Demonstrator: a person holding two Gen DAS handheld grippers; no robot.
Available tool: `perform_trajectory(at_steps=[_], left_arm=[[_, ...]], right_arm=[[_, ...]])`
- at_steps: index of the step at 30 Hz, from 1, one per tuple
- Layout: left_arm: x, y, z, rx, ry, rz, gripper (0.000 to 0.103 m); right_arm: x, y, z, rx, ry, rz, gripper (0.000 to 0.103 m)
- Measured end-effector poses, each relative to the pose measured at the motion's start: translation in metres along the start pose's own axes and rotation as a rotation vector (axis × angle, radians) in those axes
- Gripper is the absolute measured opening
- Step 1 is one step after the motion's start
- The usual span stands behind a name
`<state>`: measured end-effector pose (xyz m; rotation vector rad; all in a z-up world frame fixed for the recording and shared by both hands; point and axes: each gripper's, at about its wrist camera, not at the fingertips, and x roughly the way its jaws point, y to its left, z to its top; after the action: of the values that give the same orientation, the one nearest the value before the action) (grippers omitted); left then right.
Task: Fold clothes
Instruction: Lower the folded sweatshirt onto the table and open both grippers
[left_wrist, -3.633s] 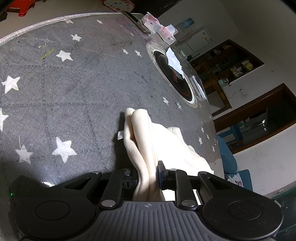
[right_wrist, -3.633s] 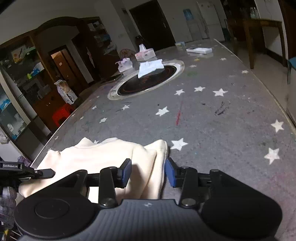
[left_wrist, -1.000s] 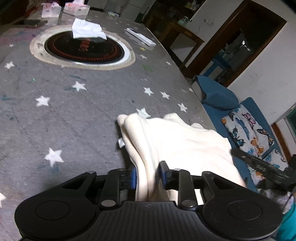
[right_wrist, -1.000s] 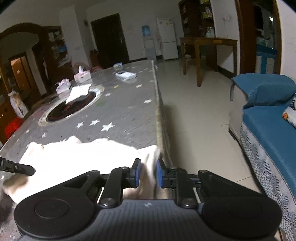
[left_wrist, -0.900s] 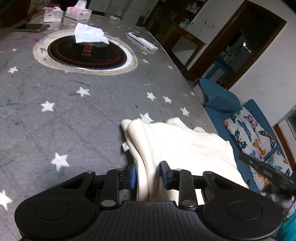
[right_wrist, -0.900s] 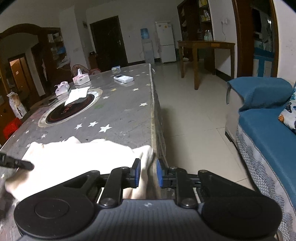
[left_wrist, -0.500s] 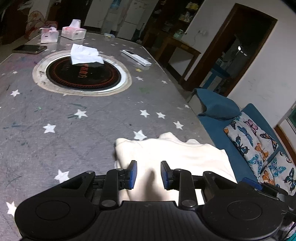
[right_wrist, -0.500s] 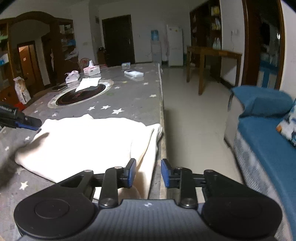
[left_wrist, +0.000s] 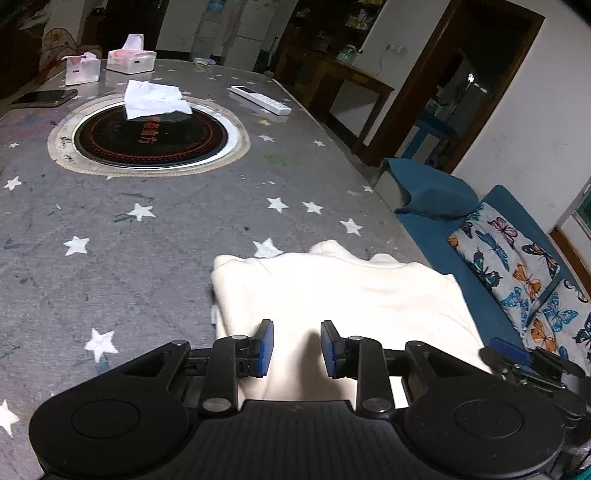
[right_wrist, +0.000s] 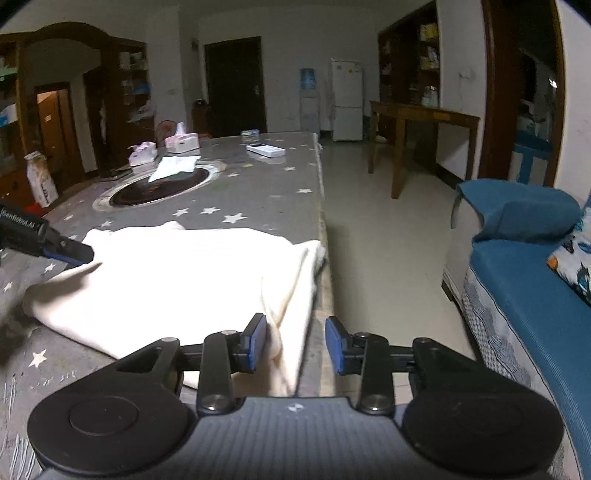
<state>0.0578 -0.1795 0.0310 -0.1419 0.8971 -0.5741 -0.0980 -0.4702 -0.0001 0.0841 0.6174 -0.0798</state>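
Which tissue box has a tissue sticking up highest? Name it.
The wider pink-and-white tissue box, farther back on the table. The smaller box to its left shows only crumpled paper at the top.

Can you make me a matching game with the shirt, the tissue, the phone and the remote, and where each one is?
Things:
1. cream garment
2. white tissue
3. phone
4. white remote

Places:
A. on the round black hotplate
B. near the table's right edge, past the hotplate
C. lying flat just ahead of both open grippers
D. near the table's left edge, past the hotplate

Pairs: 1-C, 2-A, 3-D, 4-B
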Motion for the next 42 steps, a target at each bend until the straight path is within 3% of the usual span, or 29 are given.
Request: perform_trajectory(at_steps=[10, 19, 32, 42], left_arm=[[-0.001, -0.009, 0.004, 0.02, -0.01, -0.011, 0.03], [0.008, -0.005, 0.011, 0.028, -0.001, 0.008, 0.03], [0.027, -0.004, 0.026, 0.043, 0.007, 0.033, 0.03], [0.048, -0.026, 0.038, 0.117, 0.011, 0.036, 0.03]], right_arm=[[0.018, 0.014, 0.027, -0.041, -0.019, 0.038, 0.035], [0.035, 0.013, 0.027, -0.039, 0.023, 0.019, 0.037], [0.061, 0.027, 0.062, -0.072, 0.027, 0.101, 0.037], [0.088, 0.037, 0.074, -0.077, 0.057, 0.16, 0.034]])
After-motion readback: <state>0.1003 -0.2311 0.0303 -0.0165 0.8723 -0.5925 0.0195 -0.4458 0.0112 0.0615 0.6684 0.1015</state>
